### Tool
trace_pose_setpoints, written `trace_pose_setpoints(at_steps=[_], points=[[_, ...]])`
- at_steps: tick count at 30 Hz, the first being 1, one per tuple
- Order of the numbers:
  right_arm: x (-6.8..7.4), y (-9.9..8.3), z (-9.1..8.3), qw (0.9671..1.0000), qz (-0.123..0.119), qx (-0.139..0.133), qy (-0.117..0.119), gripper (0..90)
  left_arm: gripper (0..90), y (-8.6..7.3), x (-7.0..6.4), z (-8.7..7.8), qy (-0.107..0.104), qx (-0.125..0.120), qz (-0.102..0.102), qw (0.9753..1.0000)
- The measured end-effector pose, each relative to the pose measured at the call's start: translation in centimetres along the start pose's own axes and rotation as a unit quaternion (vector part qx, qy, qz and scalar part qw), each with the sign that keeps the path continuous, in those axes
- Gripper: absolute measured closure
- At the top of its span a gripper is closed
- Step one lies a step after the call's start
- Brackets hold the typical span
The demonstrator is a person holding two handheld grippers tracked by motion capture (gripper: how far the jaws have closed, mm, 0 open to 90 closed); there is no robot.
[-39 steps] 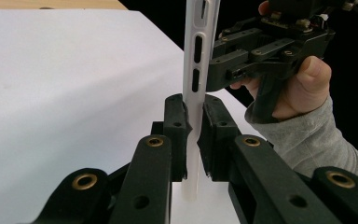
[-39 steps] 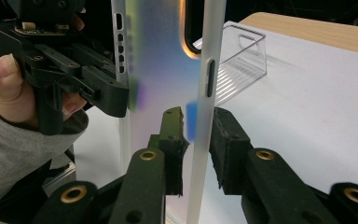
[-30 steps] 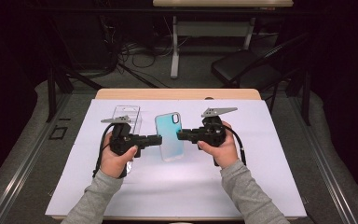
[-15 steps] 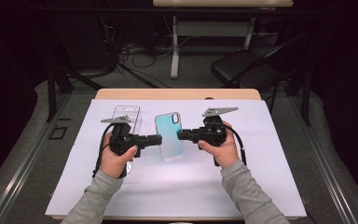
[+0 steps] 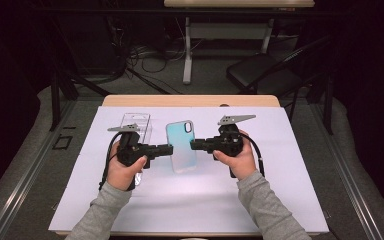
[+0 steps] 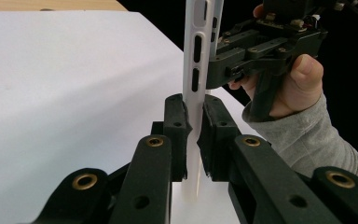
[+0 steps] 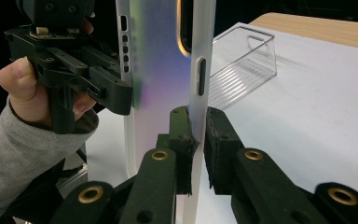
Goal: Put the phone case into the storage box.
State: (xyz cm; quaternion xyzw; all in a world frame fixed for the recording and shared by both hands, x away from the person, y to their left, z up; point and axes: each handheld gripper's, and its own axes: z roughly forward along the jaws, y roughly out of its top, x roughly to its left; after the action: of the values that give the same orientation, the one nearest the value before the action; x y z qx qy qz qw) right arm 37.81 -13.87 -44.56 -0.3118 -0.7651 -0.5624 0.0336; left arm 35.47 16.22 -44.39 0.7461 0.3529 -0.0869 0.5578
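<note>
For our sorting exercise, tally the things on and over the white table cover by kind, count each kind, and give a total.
Phone cases: 1, a blue see-through phone case
Clear plastic boxes: 1, the clear box
Grippers: 2, left gripper and right gripper, both clamped on the case's edges
Total: 4

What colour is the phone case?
The phone case is pale blue-green, with a purple shimmer; the high view shows it best.

Left gripper (image 5: 166,149) and right gripper (image 5: 196,145) pinch opposite edges of phone case (image 5: 181,145) above white sheet (image 5: 280,190).
</note>
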Motion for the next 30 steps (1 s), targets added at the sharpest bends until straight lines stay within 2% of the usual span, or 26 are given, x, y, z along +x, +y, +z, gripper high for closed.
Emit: trace_pose_setpoints(at_steps=[30], points=[[-0.23,-0.10,-0.11,0.9999,0.004,-0.003,0.010,83.0,82.0,0.01,-0.05,0.02,-0.001,0.000,0.005,1.0000]])
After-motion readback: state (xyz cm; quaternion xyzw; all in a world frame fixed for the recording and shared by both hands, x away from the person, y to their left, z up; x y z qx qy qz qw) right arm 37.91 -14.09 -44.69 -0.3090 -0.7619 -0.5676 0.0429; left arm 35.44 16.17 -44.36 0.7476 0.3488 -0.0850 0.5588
